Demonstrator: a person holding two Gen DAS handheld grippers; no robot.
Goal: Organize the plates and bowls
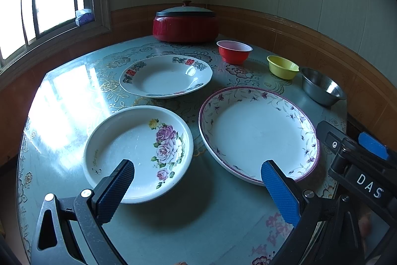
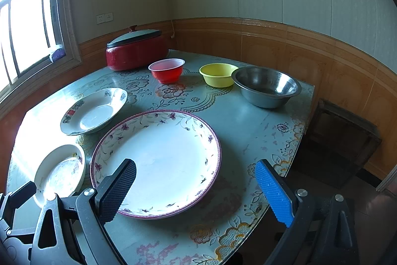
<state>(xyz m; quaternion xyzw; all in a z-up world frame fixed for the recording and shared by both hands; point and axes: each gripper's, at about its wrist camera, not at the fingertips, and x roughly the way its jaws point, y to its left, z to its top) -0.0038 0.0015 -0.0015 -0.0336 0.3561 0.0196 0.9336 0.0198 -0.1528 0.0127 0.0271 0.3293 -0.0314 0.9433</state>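
Purple-rimmed plate (image 2: pixel 158 160) straight ahead of right gripper (image 2: pixel 196 188), near rim between wide-open empty jaws. Rose plate (image 1: pixel 139 153) before left gripper (image 1: pixel 198 188), likewise open, empty.

Near table (image 1: pixel 198 227) bare (plates (image 1: pixel 258 133) beyond).

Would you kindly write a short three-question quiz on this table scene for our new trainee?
1. True or false: both tools are open and hold nothing.
2. How many plates lie on the table?
3. Which bowl stands nearest the steel bowl: A red, B yellow?

Key:
1. True: left tool and right tool are open.
2. Three: rose plate, purple-rimmed plate, red-marked plate.
3. B, the yellow bowl, not the red bowl.
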